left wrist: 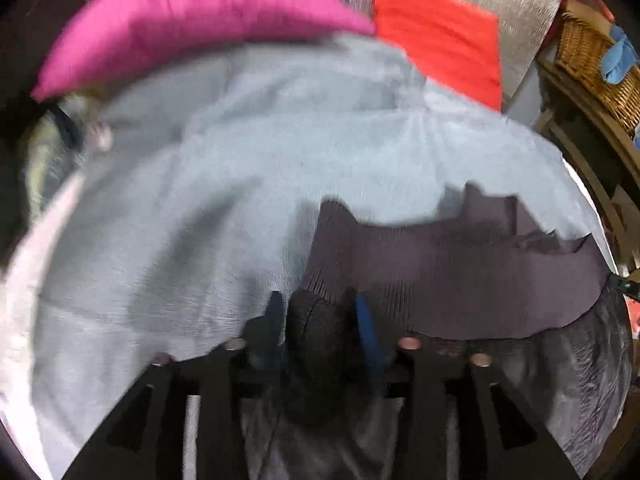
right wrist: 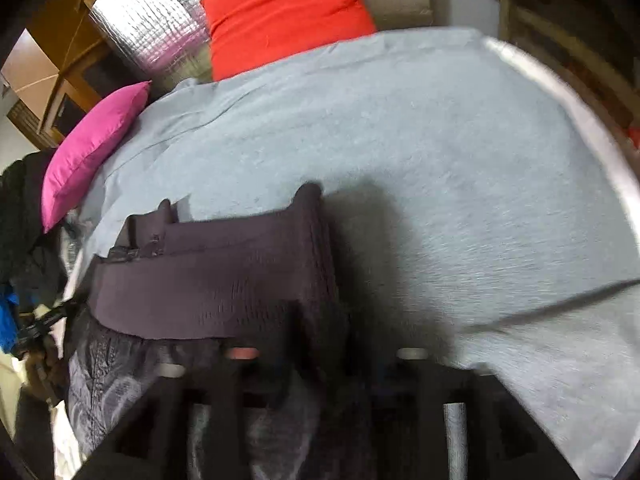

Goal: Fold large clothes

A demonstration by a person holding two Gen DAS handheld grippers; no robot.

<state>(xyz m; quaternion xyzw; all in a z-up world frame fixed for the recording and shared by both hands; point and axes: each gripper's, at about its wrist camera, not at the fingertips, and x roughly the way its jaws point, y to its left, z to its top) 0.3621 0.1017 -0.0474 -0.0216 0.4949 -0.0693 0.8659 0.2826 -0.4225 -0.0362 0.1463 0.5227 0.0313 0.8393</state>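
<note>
The dark purple ribbed-knit garment [left wrist: 460, 272] lies on the grey-sheeted bed [left wrist: 240, 180], its band running across the lower frame. The left tool [left wrist: 320, 320] grips one bunched end; the right tool's [right wrist: 320, 360] grip is too blurred to tell.

A dark purplish-grey garment [right wrist: 216, 276] with a fine ribbed knit is seen on a pale blue-grey bedsheet [right wrist: 400, 128]. A shiny dark grey fabric [right wrist: 108, 376] is shown below it. A magenta pillow [left wrist: 180, 16] and a bright red pillow [right wrist: 284, 12] are set against a silver quilted headboard [right wrist: 148, 20]. A tan wicker basket [left wrist: 592, 56] is seen.
</note>
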